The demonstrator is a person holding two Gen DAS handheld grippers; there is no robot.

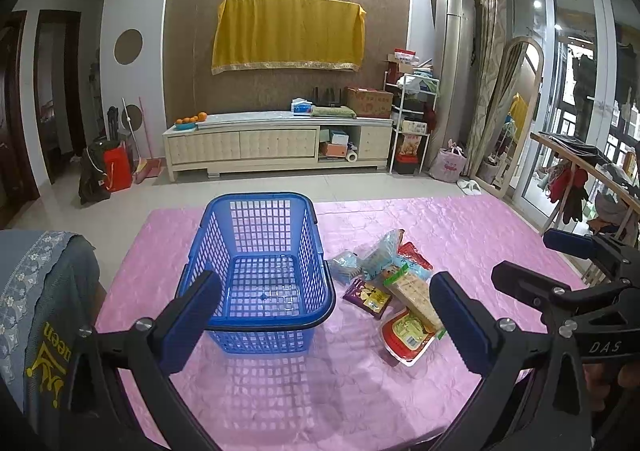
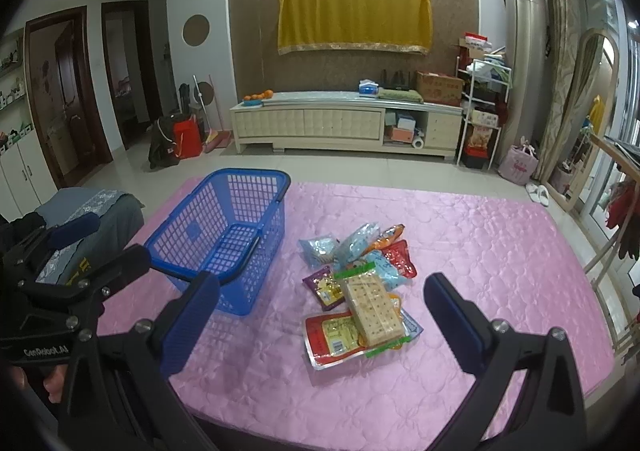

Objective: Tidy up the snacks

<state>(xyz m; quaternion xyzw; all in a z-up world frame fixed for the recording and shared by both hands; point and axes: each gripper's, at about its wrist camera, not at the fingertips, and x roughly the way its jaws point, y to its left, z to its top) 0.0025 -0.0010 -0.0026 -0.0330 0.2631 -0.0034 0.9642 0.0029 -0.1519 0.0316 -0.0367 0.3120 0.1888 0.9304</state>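
An empty blue plastic basket [image 1: 260, 271] [image 2: 224, 239] stands on the pink tablecloth [image 1: 460, 235] [image 2: 480, 251]. To its right lies a pile of snack packets: a cracker pack [image 1: 416, 297] [image 2: 374, 309] on top, a red packet [image 1: 404, 335] [image 2: 332, 335], a purple packet [image 1: 366, 297] [image 2: 324, 287] and pale blue packets [image 1: 348, 265] [image 2: 356, 243]. My left gripper [image 1: 326, 327] is open and empty, hovering near the basket's near rim. My right gripper [image 2: 322, 325] is open and empty, above the table in front of the snack pile. Each gripper shows at the edge of the other's view.
A chair with a grey lace-trimmed cover [image 1: 44, 291] [image 2: 96, 211] stands at the table's left edge. A wooden rack with hanging clothes [image 1: 580, 171] [image 2: 616, 187] stands at the right. A TV cabinet [image 1: 276, 143] is across the tiled floor.
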